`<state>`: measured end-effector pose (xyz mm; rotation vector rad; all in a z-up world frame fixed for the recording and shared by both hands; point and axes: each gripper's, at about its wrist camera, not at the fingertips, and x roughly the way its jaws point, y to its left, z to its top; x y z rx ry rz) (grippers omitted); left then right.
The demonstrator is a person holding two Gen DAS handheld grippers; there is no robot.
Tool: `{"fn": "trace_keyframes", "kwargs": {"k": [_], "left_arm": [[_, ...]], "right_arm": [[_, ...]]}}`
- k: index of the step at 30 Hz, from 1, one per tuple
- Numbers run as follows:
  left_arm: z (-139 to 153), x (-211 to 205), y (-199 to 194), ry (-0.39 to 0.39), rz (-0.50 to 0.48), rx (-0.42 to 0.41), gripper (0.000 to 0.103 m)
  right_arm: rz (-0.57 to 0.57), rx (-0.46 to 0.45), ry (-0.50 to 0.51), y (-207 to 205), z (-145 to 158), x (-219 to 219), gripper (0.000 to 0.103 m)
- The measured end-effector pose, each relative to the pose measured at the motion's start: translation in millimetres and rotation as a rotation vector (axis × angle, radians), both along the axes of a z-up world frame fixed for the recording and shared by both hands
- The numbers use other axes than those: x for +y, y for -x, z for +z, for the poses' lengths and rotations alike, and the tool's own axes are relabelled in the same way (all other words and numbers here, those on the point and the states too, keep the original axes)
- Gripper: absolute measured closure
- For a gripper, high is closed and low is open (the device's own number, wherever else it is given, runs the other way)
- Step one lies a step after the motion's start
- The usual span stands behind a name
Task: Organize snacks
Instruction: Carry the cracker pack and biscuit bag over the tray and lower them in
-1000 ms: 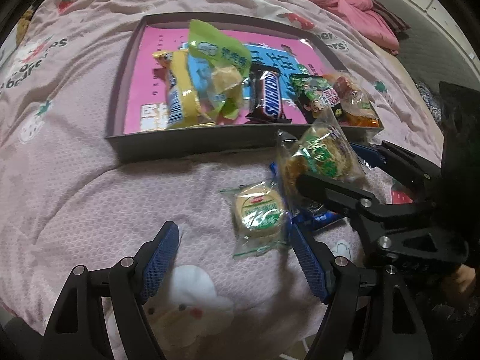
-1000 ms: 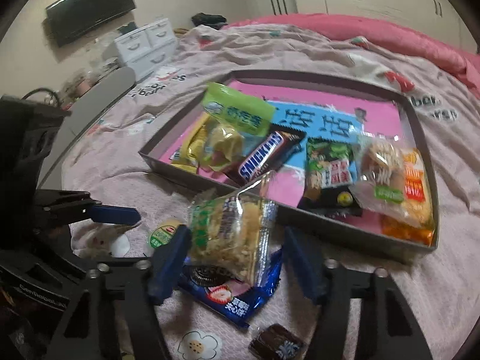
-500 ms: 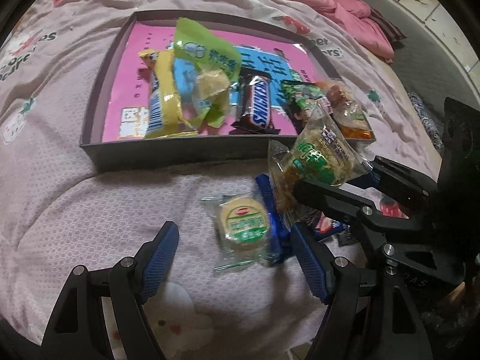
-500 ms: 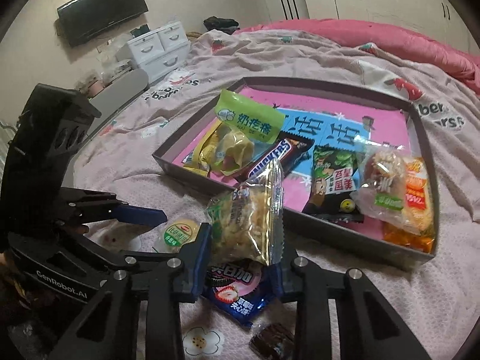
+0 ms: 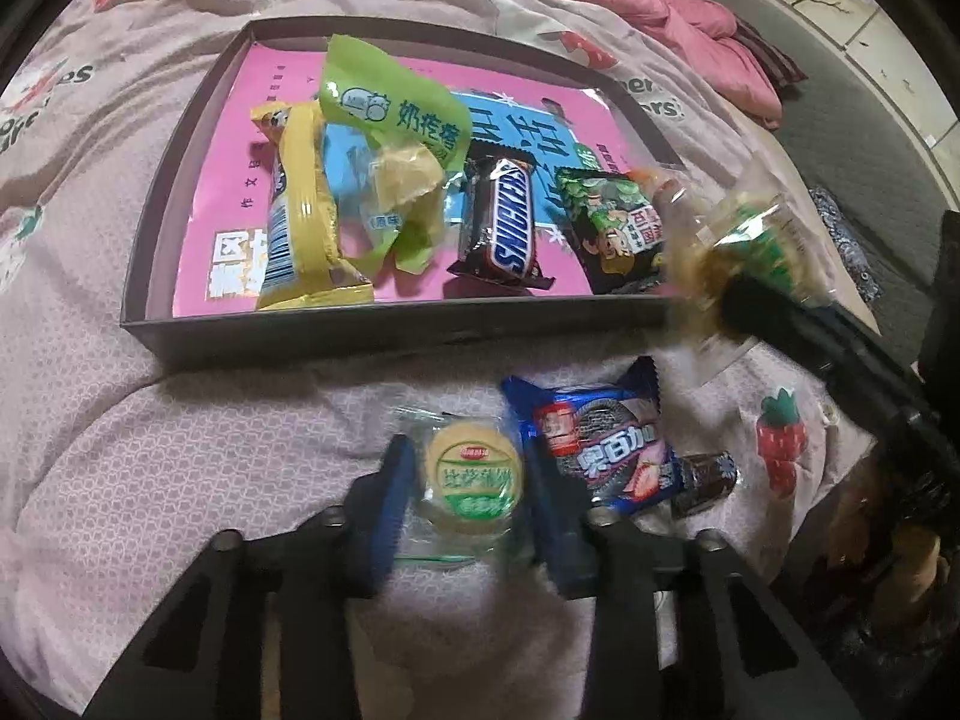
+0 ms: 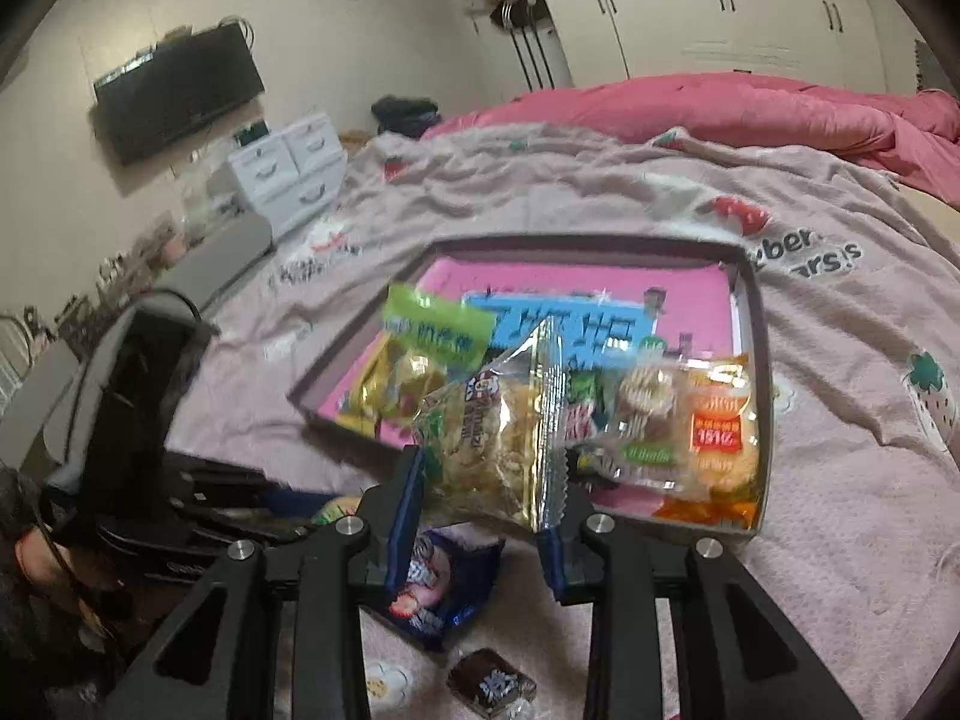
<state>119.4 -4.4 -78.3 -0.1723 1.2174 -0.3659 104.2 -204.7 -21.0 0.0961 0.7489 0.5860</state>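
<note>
My left gripper (image 5: 471, 510) points down at a round yellow cookie packet (image 5: 474, 474) on the bed cover. Its jaws are closing, and the blue pads touch the wrapper on both sides. My right gripper (image 6: 480, 504) is shut on a clear packet of crisp snack (image 6: 498, 438), held in the air at the near wall of the dark tray (image 6: 336, 372). The left wrist view shows that packet (image 5: 750, 240) blurred beside the tray (image 5: 360, 330). A blue strawberry cookie packet (image 5: 606, 450) and a small dark chocolate (image 5: 702, 474) lie loose on the cover.
The tray holds a yellow packet (image 5: 300, 210), a green packet (image 5: 396, 114), a Snickers bar (image 5: 510, 222), a dark green packet (image 5: 618, 228) and an orange packet (image 6: 720, 420). A pink quilt (image 6: 750, 114) lies behind. White drawers (image 6: 288, 168) stand under a wall television (image 6: 180, 96).
The left jaws have narrowed from wide apart onto the round cookie packet. The right gripper has risen with the clear packet toward the tray, uncovering the blue packet.
</note>
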Motion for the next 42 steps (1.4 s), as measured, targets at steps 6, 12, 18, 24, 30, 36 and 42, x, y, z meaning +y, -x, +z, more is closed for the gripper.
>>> {"fn": "trace_keyframes", "kwargs": {"k": [6, 12, 18, 24, 30, 36, 42], "left_arm": [[4, 5, 3, 0.013, 0.018, -0.009, 0.069], [25, 15, 9, 0.008, 0.04, -0.061, 0.069], [54, 22, 7, 0.002, 0.075, -0.151, 0.069], [73, 19, -6, -0.034, 0.094, -0.226, 0.069], [75, 12, -20, -0.061, 0.098, -0.254, 0.069], [70, 6, -29, -0.091, 0.097, -0.265, 0.069], [60, 3, -35, -0.1, 0.097, -0.257, 0.069]], "right_arm": [[-0.037, -0.035, -0.038, -1, 10, -7, 0.069], [-0.049, -0.053, -0.059, -3, 16, -8, 0.069], [-0.059, -0.064, -0.057, -3, 18, -4, 0.069], [-0.076, -0.074, -0.05, -6, 19, -2, 0.069], [-0.088, -0.074, -0.035, -13, 17, 2, 0.069], [-0.099, -0.071, -0.028, -18, 14, 5, 0.069], [-0.103, -0.071, -0.017, -23, 11, 8, 0.069]]}}
